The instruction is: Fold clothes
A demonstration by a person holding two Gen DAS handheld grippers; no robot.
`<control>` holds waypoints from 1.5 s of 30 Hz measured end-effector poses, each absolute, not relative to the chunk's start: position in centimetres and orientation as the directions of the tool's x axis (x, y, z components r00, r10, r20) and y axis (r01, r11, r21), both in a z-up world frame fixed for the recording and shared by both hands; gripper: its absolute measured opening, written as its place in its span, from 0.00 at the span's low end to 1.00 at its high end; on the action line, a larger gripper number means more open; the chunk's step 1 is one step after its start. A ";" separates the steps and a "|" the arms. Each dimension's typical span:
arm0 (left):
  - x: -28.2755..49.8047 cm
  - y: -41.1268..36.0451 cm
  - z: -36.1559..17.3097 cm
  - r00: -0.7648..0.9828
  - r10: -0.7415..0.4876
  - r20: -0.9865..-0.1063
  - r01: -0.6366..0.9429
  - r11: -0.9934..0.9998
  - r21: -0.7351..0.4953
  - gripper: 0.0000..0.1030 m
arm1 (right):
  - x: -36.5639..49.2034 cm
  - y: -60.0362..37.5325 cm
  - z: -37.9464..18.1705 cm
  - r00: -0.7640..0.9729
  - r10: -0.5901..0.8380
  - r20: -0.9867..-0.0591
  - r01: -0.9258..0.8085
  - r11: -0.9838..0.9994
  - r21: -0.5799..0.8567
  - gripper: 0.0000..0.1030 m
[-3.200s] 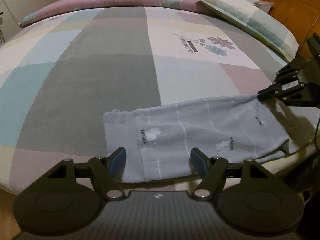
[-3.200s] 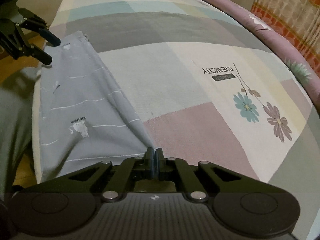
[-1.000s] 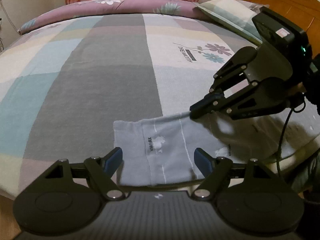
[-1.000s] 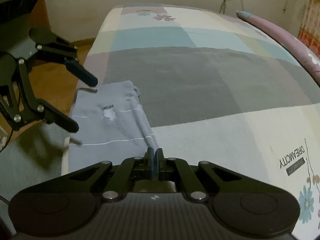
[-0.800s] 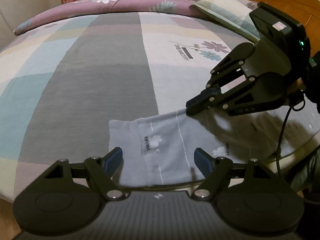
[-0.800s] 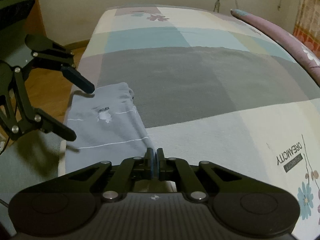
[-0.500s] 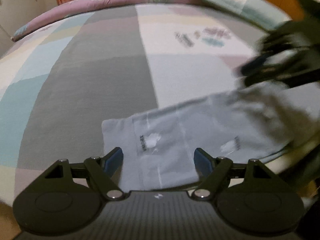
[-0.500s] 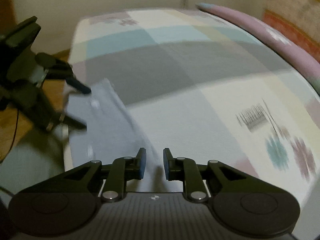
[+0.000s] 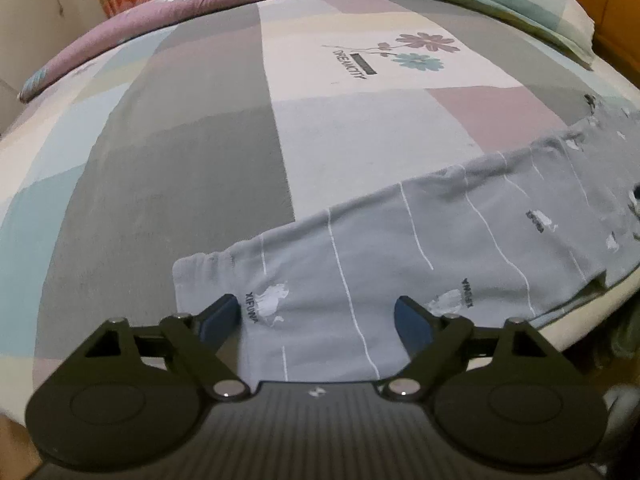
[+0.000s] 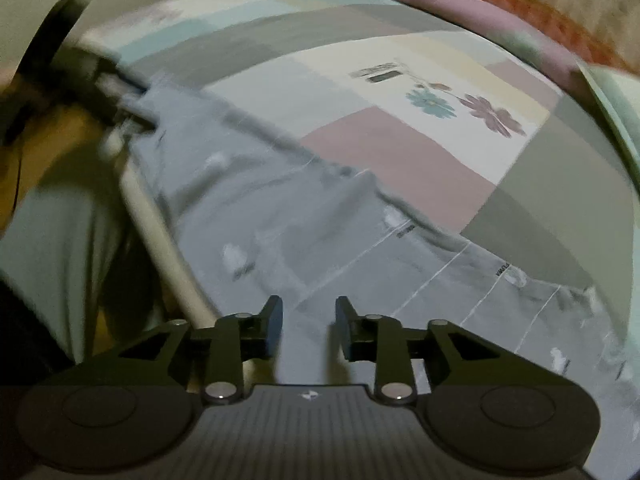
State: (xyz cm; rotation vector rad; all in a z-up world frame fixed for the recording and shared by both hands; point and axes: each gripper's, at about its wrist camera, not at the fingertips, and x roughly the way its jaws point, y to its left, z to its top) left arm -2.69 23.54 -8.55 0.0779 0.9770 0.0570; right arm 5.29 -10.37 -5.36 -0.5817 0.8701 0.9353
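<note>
From the left wrist, the grey printed trousers (image 9: 400, 248) lie stretched along the near edge of the patchwork bedspread (image 9: 192, 152), probably laid flat for folding; the left gripper (image 9: 318, 314) hovers over the cuff end, jaws spreading wide, nothing pinched. From the blurred right wrist view, the right gripper (image 10: 308, 326) is opening too, cloth below it but unclamped.

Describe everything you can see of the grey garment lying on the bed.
The grey garment looks like soft knit pants, pale blue-grey with thin white lines across it and small white animal prints beside dark lettering. It lies stretched long and mostly flat along the near edge of the patchwork bedspread, with a gathered band at one end and slight rumpling along its far edge. It rests on the bedspread alone; neither gripper grips it.
</note>
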 end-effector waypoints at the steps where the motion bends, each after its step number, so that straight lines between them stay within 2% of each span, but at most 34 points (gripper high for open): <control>1: -2.7 23.5 -8.5 0.554 0.086 -0.828 -0.016 0.996 0.092 0.83 | 4.9 -10.5 -5.4 0.304 0.434 -0.848 -0.885 0.458 -0.083 0.33; 4: -2.8 23.5 -8.5 0.547 0.091 -0.832 -0.020 0.995 0.096 0.83 | 3.9 -11.5 -5.5 0.291 0.432 -0.854 -0.917 0.379 -0.121 0.37; 8: -2.6 23.6 -8.6 0.541 0.090 -0.836 -0.035 0.996 0.084 0.83 | 3.0 -12.2 -6.3 0.295 0.402 -0.867 -0.937 0.298 -0.180 0.36; 9: -2.4 23.5 -8.6 0.539 0.093 -0.837 -0.034 0.996 0.088 0.83 | 3.0 -12.4 -6.6 0.302 0.393 -0.869 -0.935 0.299 -0.190 0.31; 10: -2.3 23.5 -8.6 0.537 0.096 -0.838 -0.034 0.995 0.092 0.83 | 3.1 -12.5 -6.8 0.309 0.379 -0.872 -0.930 0.313 -0.193 0.13; 11: -2.3 23.5 -8.6 0.534 0.099 -0.839 -0.036 0.995 0.094 0.83 | 3.2 -12.7 -6.8 0.313 0.377 -0.872 -0.925 0.328 -0.191 0.06; 17: -2.5 24.0 -8.7 0.517 0.113 -0.848 -0.068 0.994 0.091 0.83 | 3.0 -14.8 -6.5 0.336 0.365 -0.868 -0.896 0.409 -0.175 0.04; 20: -2.5 23.9 -8.7 0.512 0.122 -0.850 -0.070 0.993 0.100 0.83 | 3.4 -16.5 -6.2 0.335 0.383 -0.861 -0.871 0.475 -0.127 0.07; 24: -2.5 22.4 -7.6 0.529 0.156 -0.834 -0.072 0.988 0.138 0.83 | 4.6 -20.9 -4.1 0.403 0.426 -0.810 -0.751 0.660 -0.027 0.22; 29: -2.1 19.4 -4.8 0.586 0.088 -0.805 -0.036 0.996 0.082 0.83 | 6.8 -32.5 -3.5 0.560 0.325 -0.762 -0.357 0.925 0.132 0.31; 31: -1.7 17.6 -3.8 0.604 0.057 -0.795 -0.002 0.998 0.070 0.83 | 7.0 -38.1 -3.9 0.613 0.284 -0.737 -0.164 0.958 0.234 0.41; 33: -1.0 15.9 -3.0 0.618 0.029 -0.786 0.034 0.997 0.064 0.83 | 6.9 -43.4 -4.6 0.673 0.273 -0.688 -0.006 0.932 0.363 0.47; 36: 0.1 13.4 -2.2 0.630 -0.013 -0.777 0.076 0.996 0.045 0.83 | 7.1 -49.9 -6.6 0.732 0.289 -0.617 0.139 0.824 0.550 0.51; 43: 2.3 8.8 -1.7 0.619 -0.060 -0.783 0.125 0.992 0.023 0.83 | 10.0 -53.5 -11.3 0.726 0.382 -0.571 0.231 0.647 0.727 0.57; 45: 2.6 8.0 -1.7 0.613 -0.068 -0.787 0.133 0.991 0.018 0.83 | 10.6 -52.9 -11.7 0.730 0.405 -0.551 0.203 0.641 0.740 0.63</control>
